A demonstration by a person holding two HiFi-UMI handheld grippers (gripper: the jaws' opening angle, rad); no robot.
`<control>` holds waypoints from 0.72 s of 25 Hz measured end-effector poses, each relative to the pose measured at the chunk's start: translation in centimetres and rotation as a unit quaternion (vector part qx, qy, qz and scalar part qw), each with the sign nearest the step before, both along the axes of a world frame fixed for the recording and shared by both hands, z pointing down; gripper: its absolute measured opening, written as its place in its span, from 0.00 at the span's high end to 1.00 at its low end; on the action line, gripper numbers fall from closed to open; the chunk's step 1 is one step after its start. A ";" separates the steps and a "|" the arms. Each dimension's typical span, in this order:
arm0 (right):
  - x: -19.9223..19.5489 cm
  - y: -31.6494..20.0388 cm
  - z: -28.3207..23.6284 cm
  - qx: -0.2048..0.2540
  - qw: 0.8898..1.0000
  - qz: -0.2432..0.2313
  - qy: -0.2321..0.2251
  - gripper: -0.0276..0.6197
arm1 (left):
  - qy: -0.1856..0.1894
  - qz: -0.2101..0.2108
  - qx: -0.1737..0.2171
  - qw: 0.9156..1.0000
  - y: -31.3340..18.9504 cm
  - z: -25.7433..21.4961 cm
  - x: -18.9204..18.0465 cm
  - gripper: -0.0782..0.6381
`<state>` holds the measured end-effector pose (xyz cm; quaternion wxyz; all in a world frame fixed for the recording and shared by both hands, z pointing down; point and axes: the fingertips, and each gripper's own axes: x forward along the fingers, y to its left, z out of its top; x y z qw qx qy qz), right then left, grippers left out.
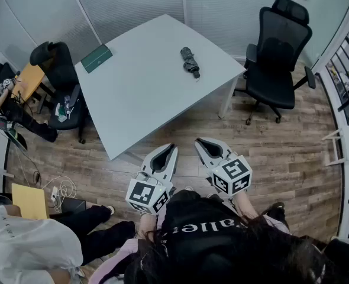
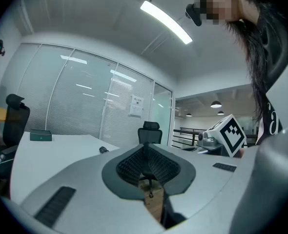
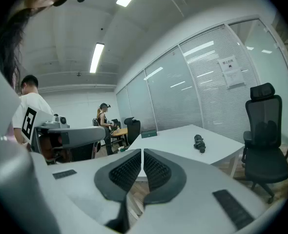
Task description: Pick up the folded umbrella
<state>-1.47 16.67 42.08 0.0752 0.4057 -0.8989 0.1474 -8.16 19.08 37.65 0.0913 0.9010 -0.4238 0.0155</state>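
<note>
The folded umbrella (image 1: 190, 61) is a short dark bundle lying near the far right corner of the white table (image 1: 145, 93). Both grippers hang over the floor in front of the table's near edge, well short of the umbrella. My left gripper (image 1: 164, 157) is shut with nothing held; its own view shows the umbrella (image 2: 103, 149) small and far off to the left of the gripper (image 2: 145, 146). My right gripper (image 1: 209, 149) is also shut and empty. In the right gripper view the umbrella (image 3: 199, 143) lies on the table to the right of the gripper (image 3: 141, 152).
A green book (image 1: 96, 58) lies at the table's far left corner. A black office chair (image 1: 279, 52) stands right of the table, another chair (image 1: 59, 76) at its left. People stand at the left (image 1: 26, 247). Railings (image 1: 346, 135) line the right side.
</note>
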 end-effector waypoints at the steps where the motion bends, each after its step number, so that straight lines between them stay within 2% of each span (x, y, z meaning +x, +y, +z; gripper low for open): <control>1: -0.2 0.0 0.0 0.001 1.000 0.000 0.001 0.91 | 0.001 0.000 0.000 1.000 -0.1 0.0 -0.2 0.83; 9: -2.0 0.4 0.5 0.004 1.000 0.011 0.001 0.91 | 0.000 0.008 -0.004 1.000 0.2 1.1 -2.2 0.83; 18: -1.2 0.6 1.1 -0.006 0.999 0.038 -0.008 0.91 | 0.004 0.024 -0.017 1.000 -0.5 2.1 -2.3 0.83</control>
